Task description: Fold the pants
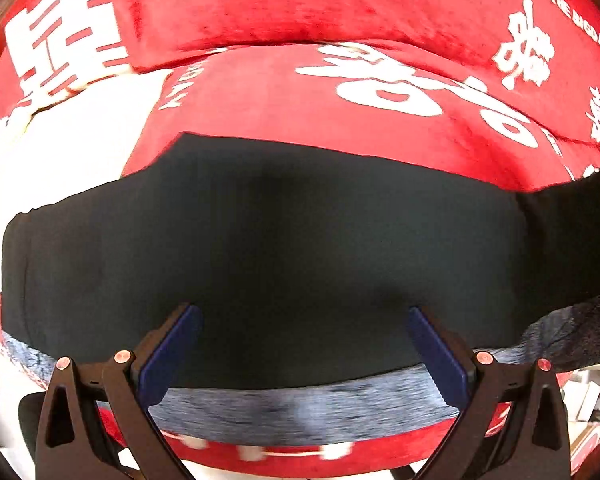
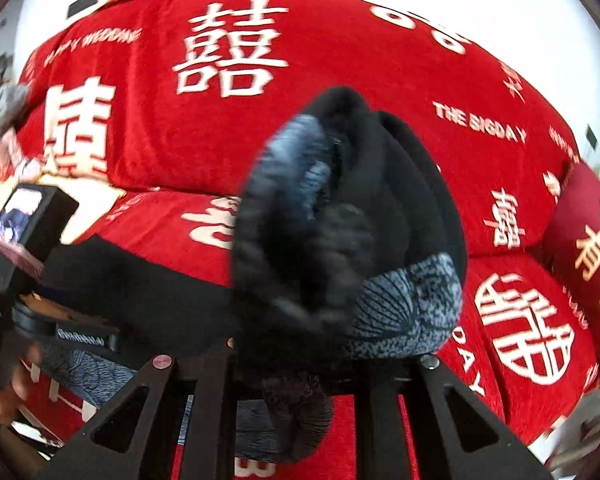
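The black pants [image 1: 268, 248] lie flat across the red sofa seat, with a grey-blue patterned inner side showing along the near edge [image 1: 300, 404]. My left gripper [image 1: 304, 320] is open, its blue pads [image 1: 172, 344] spread over the near part of the pants, holding nothing. In the right wrist view a bunched end of the pants [image 2: 340, 240] is lifted up close to the camera, black with grey patterned lining. My right gripper [image 2: 296, 360] is shut on this bunch; its fingertips are hidden by the cloth.
The sofa [image 2: 340, 60] has a red cover with white characters, and a red cushion [image 2: 588, 240] at the right. The other hand-held gripper body [image 2: 24, 232] shows at the left of the right wrist view. A white patch [image 1: 80, 152] lies left on the seat.
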### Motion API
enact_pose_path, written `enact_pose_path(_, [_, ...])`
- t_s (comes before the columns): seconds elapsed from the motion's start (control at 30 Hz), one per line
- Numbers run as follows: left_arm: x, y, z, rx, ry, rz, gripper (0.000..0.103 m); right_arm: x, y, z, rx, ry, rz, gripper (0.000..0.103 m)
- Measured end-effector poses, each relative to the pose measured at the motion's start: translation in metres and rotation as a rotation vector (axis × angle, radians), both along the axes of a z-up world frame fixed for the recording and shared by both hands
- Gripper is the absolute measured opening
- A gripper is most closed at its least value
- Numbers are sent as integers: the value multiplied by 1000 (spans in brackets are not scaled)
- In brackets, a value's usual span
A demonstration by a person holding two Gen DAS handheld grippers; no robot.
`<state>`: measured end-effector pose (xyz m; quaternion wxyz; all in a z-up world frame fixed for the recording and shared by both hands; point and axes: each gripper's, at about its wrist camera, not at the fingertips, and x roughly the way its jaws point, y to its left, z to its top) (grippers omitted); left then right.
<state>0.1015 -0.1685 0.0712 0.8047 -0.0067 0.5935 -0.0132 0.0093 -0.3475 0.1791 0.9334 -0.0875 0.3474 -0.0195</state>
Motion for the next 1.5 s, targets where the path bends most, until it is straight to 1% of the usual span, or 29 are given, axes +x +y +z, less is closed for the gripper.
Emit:
enact_pose_path(0.13, [-4,47,-2,-21,-9,62,103,3,40,-6,-38,17,52,17])
enact_pose_path(0.3, [-5,108,-7,-44,-1,169,103,3,96,-26,-131,43,138,17])
enact_pose_path(0.43, [-11,148,-13,-17,4,278,103,6,148,-54,-197,79,219,17])
enact_pose_path(0.57, [-19,173,-18,-37,16,323,103,11,191,-95,-295,144,272,17])
enact_pose_path(0.63, [-23,177,-18,-38,14,320,103,12,206,-118,-363,188,267,17])
enact_pose_path(0.67, [-23,179,-19,-41,14,318,103,12,209,-125,-393,190,257,17])
enact_pose_path(0.7, [-24,181,-19,-46,12,316,103,9,213,-128,-430,170,253,21])
enact_pose_path(0.73, [-24,180,-19,-52,12,314,103,7,218,-130,-477,162,253,22])
enact_pose_path(0.83, [-22,179,-20,-79,12,314,103,6,221,-129,-508,165,254,25])
enact_pose_path(0.87, [-21,179,-20,-86,12,316,103,6,221,-129,-519,171,254,27])
enact_pose_path(0.9, [-21,178,-19,-88,12,317,103,6,221,-128,-533,175,255,35])
enact_pose_path(0.93, [-21,178,-19,-90,9,317,103,4,221,-125,-555,171,259,49])
enact_pose_path(0.97, [-20,178,-18,-89,6,315,103,0,221,-122,-568,160,265,58])
enact_pose_path(1.0, [-20,178,-17,-86,1,314,103,-6,221,-118,-571,141,279,78])
enact_pose_path(1.03, [-19,179,-16,-83,-3,316,103,-14,221,-111,-563,113,296,84])
enact_pose_path(1.1, [-18,182,-16,-80,-1,326,103,-23,221,-102,-533,102,324,84])
enact_pose_path(1.17, [-19,184,-14,-80,3,334,103,-33,216,-88,-435,120,346,84])
enact_pose_path(1.2, [-19,184,-12,-79,3,331,103,-34,209,-80,-361,135,340,84])
enact_pose_path(1.23, [-20,182,-9,-79,0,323,103,-34,192,-69,-237,160,316,84])
enact_pose_path(1.27, [-21,176,-4,-83,-9,308,103,-32,174,-60,-132,173,280,84])
enact_pose_path(1.3, [-23,173,-1,-87,-14,295,103,-30,155,-53,-49,177,237,84])
enact_pose_path(1.33, [-24,167,4,-96,-20,279,103,-28,130,-47,48,175,174,84])
enact_pose_path(1.37, [-25,158,9,-110,-26,255,103,-28,112,-44,111,168,133,84])
enact_pose_path(1.43, [-23,132,19,-136,-41,188,103,-24,68,-44,253,164,57,84])
enact_pose_path(1.5, [-21,106,25,-156,-45,121,103,-15,42,-60,378,241,44,84])
